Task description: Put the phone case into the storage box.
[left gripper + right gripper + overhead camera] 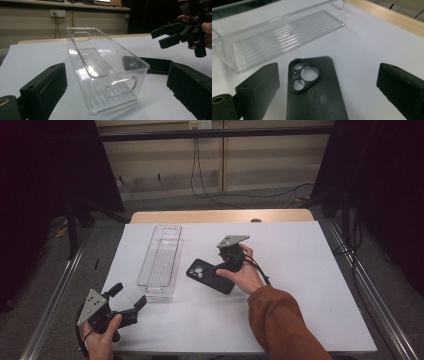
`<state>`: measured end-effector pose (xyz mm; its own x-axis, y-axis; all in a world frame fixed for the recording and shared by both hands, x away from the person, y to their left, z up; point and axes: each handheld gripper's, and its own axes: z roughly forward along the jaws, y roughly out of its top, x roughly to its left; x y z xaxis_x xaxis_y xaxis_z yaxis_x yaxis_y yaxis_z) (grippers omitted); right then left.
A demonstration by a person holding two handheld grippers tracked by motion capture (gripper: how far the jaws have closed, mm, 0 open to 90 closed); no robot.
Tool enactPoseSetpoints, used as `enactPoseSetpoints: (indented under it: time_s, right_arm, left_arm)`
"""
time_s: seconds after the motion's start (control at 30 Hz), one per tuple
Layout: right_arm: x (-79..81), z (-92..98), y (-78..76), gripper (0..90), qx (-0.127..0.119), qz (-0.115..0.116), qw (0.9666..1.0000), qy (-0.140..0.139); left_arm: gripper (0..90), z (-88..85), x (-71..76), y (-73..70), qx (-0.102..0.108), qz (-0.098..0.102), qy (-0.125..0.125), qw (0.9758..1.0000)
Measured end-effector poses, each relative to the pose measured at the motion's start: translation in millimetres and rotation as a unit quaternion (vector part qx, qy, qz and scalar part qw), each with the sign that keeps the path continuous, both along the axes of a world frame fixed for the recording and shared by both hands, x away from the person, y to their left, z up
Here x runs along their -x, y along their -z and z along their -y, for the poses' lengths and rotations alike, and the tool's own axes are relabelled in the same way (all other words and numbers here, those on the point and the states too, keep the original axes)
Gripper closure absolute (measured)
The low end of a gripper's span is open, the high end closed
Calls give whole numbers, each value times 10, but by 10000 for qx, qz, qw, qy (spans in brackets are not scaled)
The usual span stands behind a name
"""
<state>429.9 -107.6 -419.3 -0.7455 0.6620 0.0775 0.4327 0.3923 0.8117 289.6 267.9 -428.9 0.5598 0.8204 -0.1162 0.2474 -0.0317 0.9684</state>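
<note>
Right gripper (216, 269) is down over the black phone case (209, 275), jaws spread wide with the case lying flat between them, camera cut-outs facing up, nothing clamped yet. The case sits near the middle of the white table (310, 285), just beside the clear plastic bin (161, 261), which runs lengthwise toward the far edge on the left half. From the right gripper view the case (315, 90) lies centred between the two black pads, and the bin (279, 35) waits just beyond. Left gripper (129, 307) hovers near the table's near left corner, jaws also apart, looking straight at the bin's near end wall (120, 86) with its handle slot. The step looks like a pick-up of the case, likely headed for the bin. To do it well: a thin flat thing wants the jaws tipped low, one pad catching each long edge, closing squarely so it doesn't skid on the smooth sheet. The left gripper could steady the bin if it shifts.
</note>
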Motion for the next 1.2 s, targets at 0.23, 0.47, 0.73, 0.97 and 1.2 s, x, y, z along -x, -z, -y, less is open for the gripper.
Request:
enactPoseSetpoints:
  time_s: [0.23,0.47,0.73,0.97,1.2]
  right_arm:
    - [-54,-91,-1,48,469,-324,9981,-251]
    - [-119,-152,37,88,976,-701,9919,-404]
    - [-133,-144,93,130,1291,-1237,9820,-609]
    - [-146,-171,156,126,1576,-1491,9737,-699]
    - [-198,-290,187,79,1963,-1719,9616,-847]
  left_arm:
    - [30,6,-1,-1,-12,13,18,10000]
    - [30,3,-2,0,-10,4,11,10000]
    - [30,12,-6,5,-51,-34,36,10000]
    - [30,16,-10,6,-74,-31,74,9999]
    - [29,13,-10,9,-74,-49,47,9999]
